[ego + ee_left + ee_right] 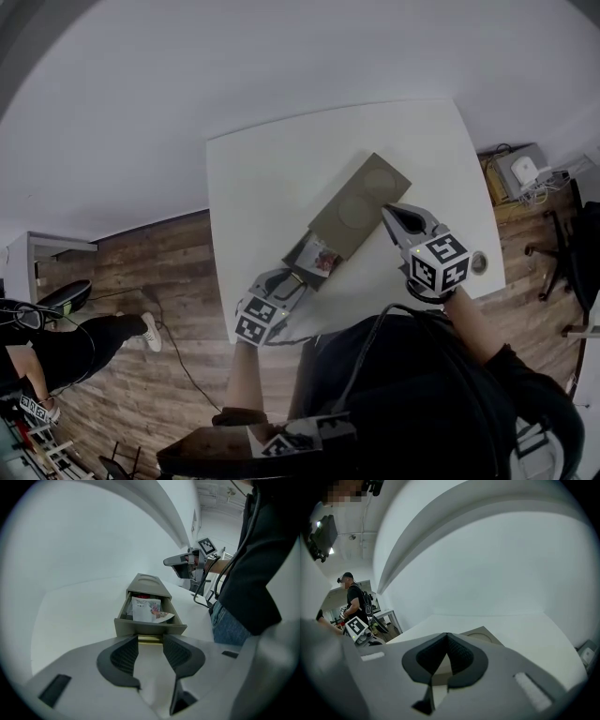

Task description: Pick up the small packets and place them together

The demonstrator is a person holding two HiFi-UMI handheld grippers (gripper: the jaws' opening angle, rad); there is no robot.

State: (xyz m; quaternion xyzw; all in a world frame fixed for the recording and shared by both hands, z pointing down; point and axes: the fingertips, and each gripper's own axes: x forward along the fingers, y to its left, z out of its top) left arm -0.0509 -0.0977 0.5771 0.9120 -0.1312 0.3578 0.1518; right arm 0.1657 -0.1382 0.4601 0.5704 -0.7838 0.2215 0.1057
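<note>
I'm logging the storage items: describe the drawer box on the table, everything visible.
The drawer box is a long, flat, olive-grey case, matte like plastic, with two round recesses on top. It lies on the white table. Its drawer is pulled out, holding small packets. The open left gripper stands at the drawer's front.

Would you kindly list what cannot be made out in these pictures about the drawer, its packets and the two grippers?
Packets count: left gripper view, they overlap and the box roofs the drawer's rear; head view too small.
Left gripper: whether its pads press the drawer handle; in its own view the jaws cover the handle's ends.
Right gripper, shut: whether it touches the box; in its view its jaws hide the contact.
</note>
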